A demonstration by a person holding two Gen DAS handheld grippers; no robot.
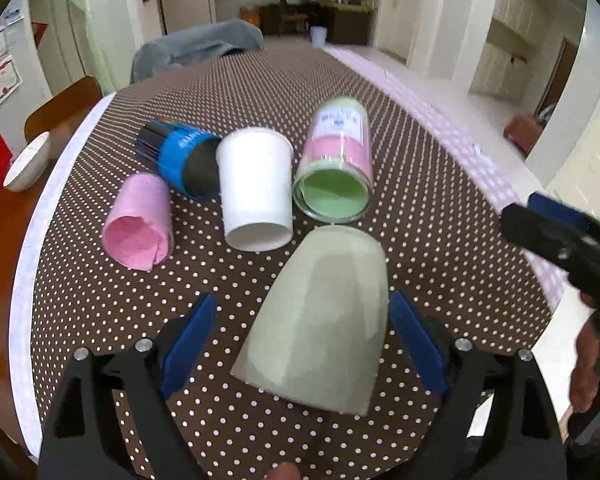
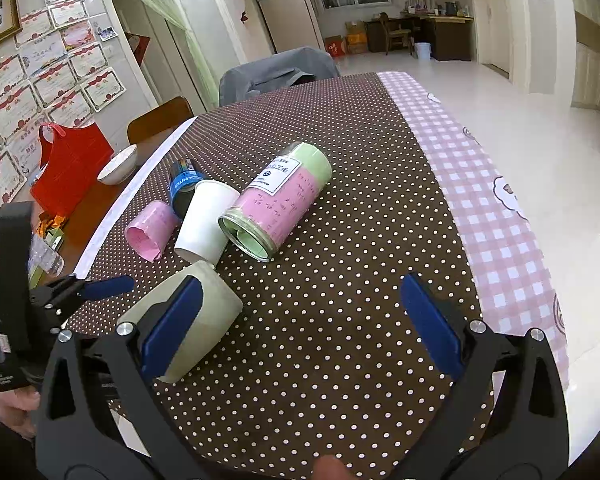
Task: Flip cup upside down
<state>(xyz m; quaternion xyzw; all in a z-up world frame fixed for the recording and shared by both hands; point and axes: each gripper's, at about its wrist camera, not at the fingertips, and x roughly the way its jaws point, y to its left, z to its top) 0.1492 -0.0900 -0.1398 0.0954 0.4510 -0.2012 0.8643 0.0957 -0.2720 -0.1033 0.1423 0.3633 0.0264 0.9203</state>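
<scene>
Our left gripper [image 1: 304, 340] straddles the pale green cup [image 1: 324, 320], which lies on its side, pads not visibly closed on it (the right gripper [image 2: 300, 320] gapes empty). If we clamp off-centre, it may roll into the white cup [image 1: 256, 188].

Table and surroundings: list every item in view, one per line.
pale green cup: 1, lying on its side between the left gripper's fingers
white cup: 1, on its side, table middle
glass jar: 1, pink and green paper inside, on its side
blue can: 1, on its side
pink paper roll: 1, on its side
white bowl: 1, table's far left edge
red bag: 1, beside bowl
tablecloth: 1, brown, white dots
left gripper: open around pale green cup
right gripper: open, nothing between its fingers
</scene>
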